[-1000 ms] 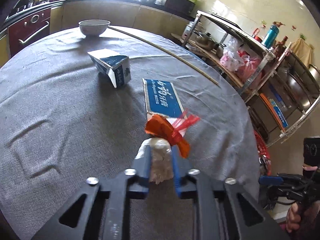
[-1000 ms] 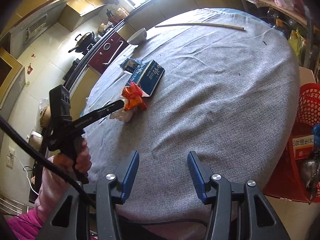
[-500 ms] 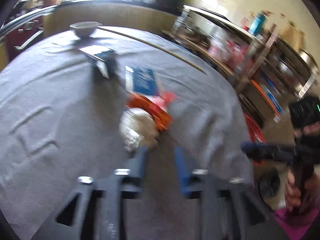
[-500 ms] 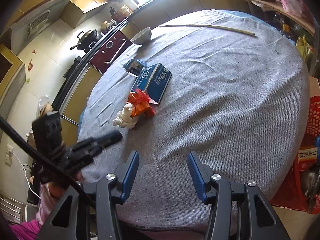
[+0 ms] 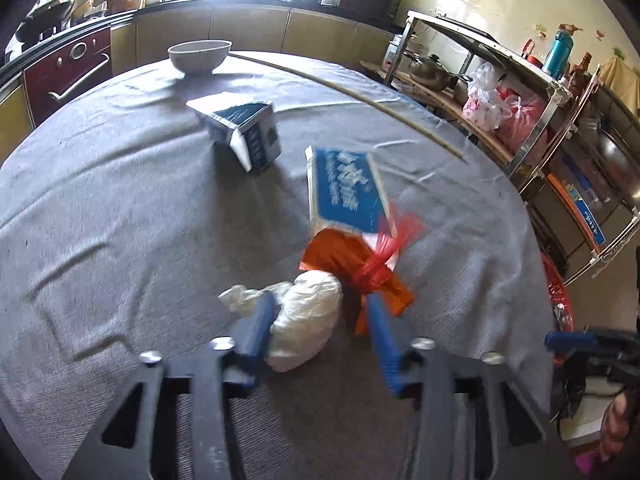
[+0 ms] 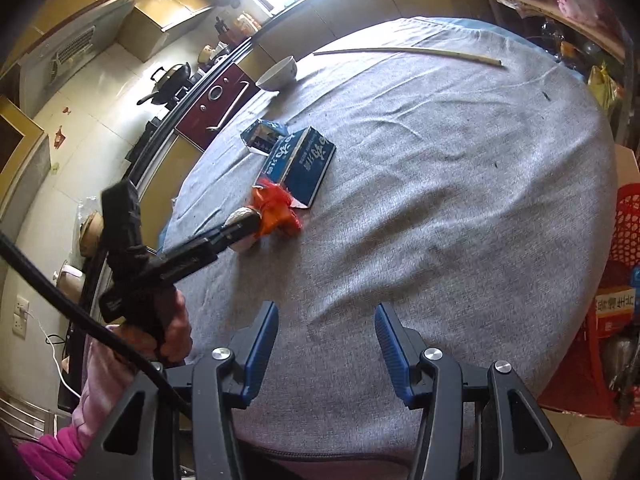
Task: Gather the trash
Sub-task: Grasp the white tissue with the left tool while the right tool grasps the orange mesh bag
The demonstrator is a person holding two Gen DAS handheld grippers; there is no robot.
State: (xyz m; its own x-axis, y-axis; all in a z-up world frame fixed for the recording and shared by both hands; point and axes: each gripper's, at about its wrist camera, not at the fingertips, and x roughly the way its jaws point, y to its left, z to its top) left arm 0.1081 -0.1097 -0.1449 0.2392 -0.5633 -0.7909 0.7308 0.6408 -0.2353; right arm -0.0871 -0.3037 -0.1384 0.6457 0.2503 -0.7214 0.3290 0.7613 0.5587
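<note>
A white crumpled bag [image 5: 304,316] lies on the grey tablecloth against an orange-red bag [image 5: 352,260]. My left gripper [image 5: 320,320] is open, its blue fingers on either side of the white bag. In the right wrist view the left gripper [image 6: 248,224] reaches the same white bag [image 6: 240,216] and orange bag [image 6: 276,208]. A flat blue box [image 5: 348,192] and a small blue-white carton [image 5: 244,132] lie beyond. My right gripper [image 6: 326,324] is open and empty over the table's near edge.
A white bowl [image 5: 199,55] and a long thin stick [image 5: 344,92] lie at the far side of the round table [image 6: 460,200]. A red basket [image 6: 628,220] stands on the floor to the right. Metal shelves [image 5: 520,92] stand beyond the table.
My left gripper let go of the white bag, drew back, then came forward again with wider open fingers around it. The right gripper has barely moved.
</note>
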